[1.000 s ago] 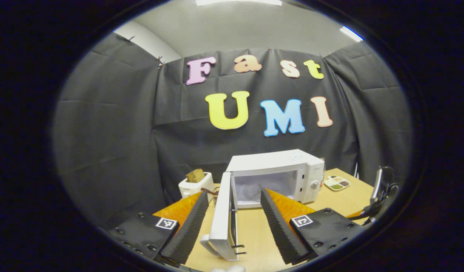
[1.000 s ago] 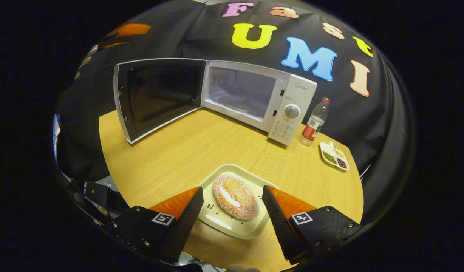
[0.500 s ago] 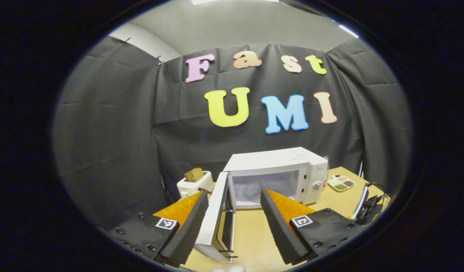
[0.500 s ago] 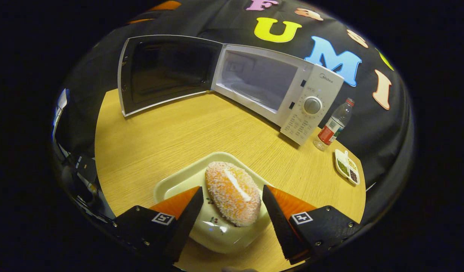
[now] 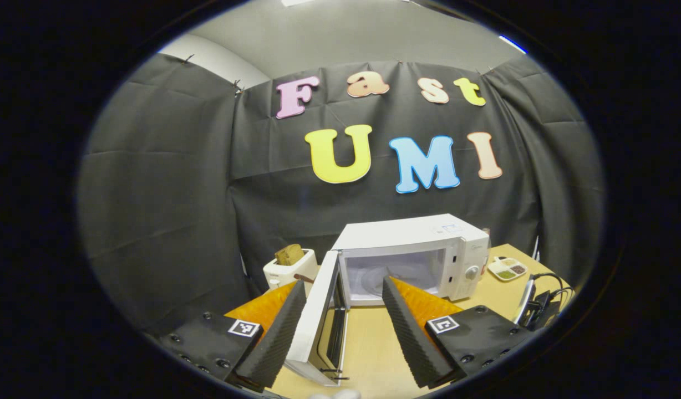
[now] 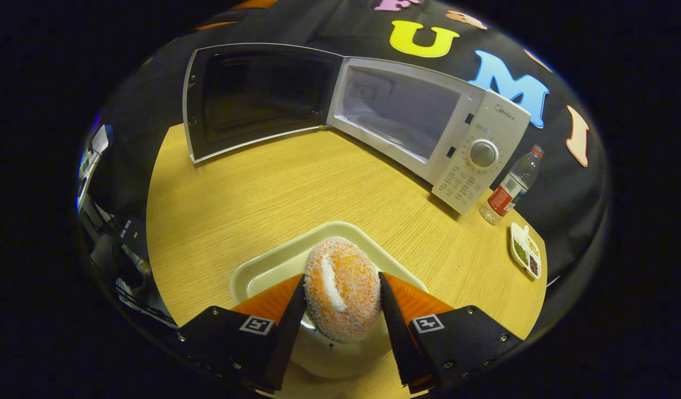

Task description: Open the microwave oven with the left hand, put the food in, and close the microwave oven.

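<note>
Microwave oven [image 6: 429,124]: at the back of the wooden table [image 6: 252,199], door [image 6: 252,100] swung wide, cavity bare.
Food: sugared bun [image 6: 340,288] over the cream tray [image 6: 263,271], in front of the microwave oven.
Right gripper [image 6: 338,310]: fingers clamped on the bun's two sides.
Left gripper [image 5: 343,327]: fingers apart, door's edge [image 5: 318,316] between them, gripping nothing.
Bottle [image 6: 509,185]: just right of the microwave oven.

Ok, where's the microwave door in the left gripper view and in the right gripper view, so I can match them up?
Left gripper view: the microwave door stands open low at centre, seen nearly edge-on, between the left tongs' fingers.
Right gripper view: the door is at upper left, swung wide, its dark inner face towards the camera.
Shared landmark: the small divided dish on the table, on the far side of the microwave's control panel.
</note>
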`<state>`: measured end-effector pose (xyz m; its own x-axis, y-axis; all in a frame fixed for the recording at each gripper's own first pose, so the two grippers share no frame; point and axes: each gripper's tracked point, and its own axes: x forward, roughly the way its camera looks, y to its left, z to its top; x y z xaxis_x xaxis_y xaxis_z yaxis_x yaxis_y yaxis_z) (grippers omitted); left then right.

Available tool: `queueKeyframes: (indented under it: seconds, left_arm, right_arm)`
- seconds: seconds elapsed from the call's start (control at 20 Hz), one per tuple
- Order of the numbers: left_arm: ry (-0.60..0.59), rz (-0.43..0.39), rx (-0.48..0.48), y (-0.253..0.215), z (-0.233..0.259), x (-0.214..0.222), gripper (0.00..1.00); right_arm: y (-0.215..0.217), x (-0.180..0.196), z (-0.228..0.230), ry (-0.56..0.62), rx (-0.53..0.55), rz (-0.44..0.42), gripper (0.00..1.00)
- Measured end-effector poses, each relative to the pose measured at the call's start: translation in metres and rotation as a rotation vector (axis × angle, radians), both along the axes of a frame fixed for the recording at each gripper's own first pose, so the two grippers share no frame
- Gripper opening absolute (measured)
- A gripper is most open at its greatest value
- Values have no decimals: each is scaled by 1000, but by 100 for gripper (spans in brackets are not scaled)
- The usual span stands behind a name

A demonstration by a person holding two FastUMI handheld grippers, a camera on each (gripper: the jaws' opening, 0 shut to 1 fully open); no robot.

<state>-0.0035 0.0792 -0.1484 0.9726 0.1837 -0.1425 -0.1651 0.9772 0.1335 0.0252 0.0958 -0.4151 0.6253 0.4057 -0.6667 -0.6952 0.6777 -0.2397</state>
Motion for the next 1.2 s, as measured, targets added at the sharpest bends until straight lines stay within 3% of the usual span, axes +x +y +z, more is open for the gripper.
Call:
queueKeyframes:
  seconds: [0.3, 0.55, 0.7, 0.75, 0.8, 0.95, 1.15, 1.2]
  left_arm:
    - [-16, -39, -17, 1, 7, 12, 97]
    - [-20, -81, -29, 7, 8, 17, 95]
    - [-23, -94, -11, 13, 8, 21, 90]
    - [-27, -99, -14, 14, 8, 23, 98]
    - [-24, -106, -21, 13, 6, 25, 98]
    - [-16, -121, -30, 13, 0, 29, 90]
    - [-1, -126, -20, 19, -12, 36, 90]
    - [5, -123, -23, 20, -15, 38, 97]
  right_arm:
    - [17, 8, 45, 13, 120, -82, 76]
    - [68, 36, 110, -8, 309, -153, 75]
    - [104, 69, 130, -18, 403, -203, 75]
    - [117, 80, 130, -3, 440, -225, 75]
    - [132, 92, 130, 19, 489, -244, 75]
    - [162, 138, 117, 58, 569, -342, 75]
    - [189, 198, 101, 94, 697, -513, 75]
    - [191, 212, 98, 89, 715, -553, 75]
